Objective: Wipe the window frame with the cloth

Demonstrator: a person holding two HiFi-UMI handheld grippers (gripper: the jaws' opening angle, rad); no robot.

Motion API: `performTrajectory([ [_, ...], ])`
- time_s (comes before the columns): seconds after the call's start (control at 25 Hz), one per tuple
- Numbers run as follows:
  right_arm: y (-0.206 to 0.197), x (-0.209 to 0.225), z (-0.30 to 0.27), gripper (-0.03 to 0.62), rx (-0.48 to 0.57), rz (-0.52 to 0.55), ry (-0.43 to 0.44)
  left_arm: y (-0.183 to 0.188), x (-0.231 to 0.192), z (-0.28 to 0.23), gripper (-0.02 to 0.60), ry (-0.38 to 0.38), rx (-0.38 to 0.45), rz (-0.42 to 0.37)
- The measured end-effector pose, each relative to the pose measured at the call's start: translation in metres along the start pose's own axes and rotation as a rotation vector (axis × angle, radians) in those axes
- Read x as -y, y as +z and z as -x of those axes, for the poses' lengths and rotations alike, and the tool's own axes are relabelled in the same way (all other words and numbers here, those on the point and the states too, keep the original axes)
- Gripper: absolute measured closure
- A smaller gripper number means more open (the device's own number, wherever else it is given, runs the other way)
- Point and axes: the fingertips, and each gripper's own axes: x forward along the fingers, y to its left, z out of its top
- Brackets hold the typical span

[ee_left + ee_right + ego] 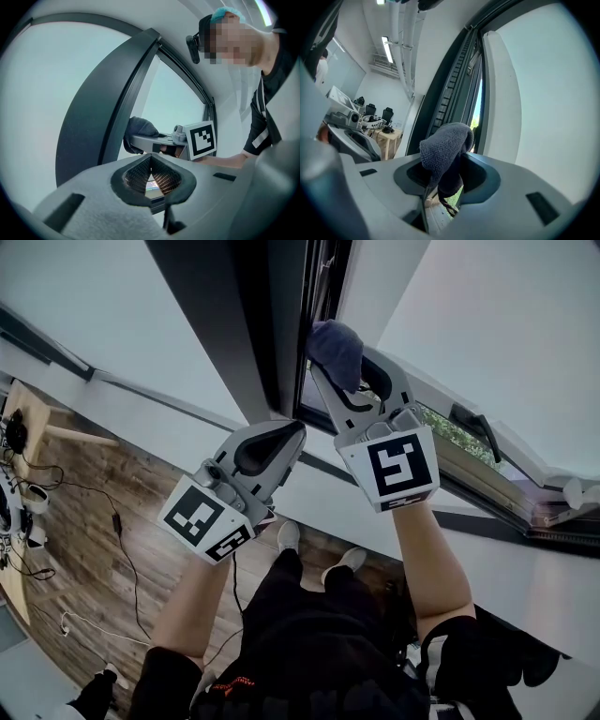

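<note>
The right tongs (328, 379) are clamped on the dark blue-grey cloth (336, 350); in the right gripper view the cloth bunches up over the tips and a fold hangs down between the two jaws. The cloth sits against the inner edge of the dark window frame (274, 329), in the narrow gap between that edge and the opened white sash (370, 282), close to the frame's lower corner; from the left gripper view the bundle appears to touch the frame's upright, though the contact itself is hard to make out.

The left tongs (292, 433) are together at the tips with nothing between them; the ribbed pads (161, 179) meet in a point and leave only a small opening behind it. These tongs are just beside the right ones, lower and to the left, their tips near the frame's bottom edge; whether they touch it cannot be told.

A black handle (472, 418) sits on the sash's lower rail; green leaves show through the gap there. Below lie a wooden floor (103, 521), trailing cables (117, 521) and the person's pale shoes (289, 535).
</note>
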Motion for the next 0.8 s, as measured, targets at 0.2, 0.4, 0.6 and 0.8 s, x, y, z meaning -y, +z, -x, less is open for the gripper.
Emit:
performTrajectory([
  [0.2,-0.019,-0.004,-0.002,0.437,-0.031,-0.015,0.007,-0.01,-0.002,0.002,0.561,0.004,-0.01,0.016],
  [0.4,-0.042,-0.01,-0.004,0.437,-0.068,-0.029,0.016,-0.023,-0.004,0.003,0.561,0.006,-0.022,0.036],
  [0.6,-0.066,-0.017,-0.007,0.437,-0.11,-0.043,0.026,-0.035,-0.006,0.005,0.561,0.009,-0.029,0.055],
  [0.8,-0.088,-0.023,-0.011,0.437,-0.153,-0.049,0.034,-0.046,-0.011,0.007,0.561,0.013,-0.034,0.077],
])
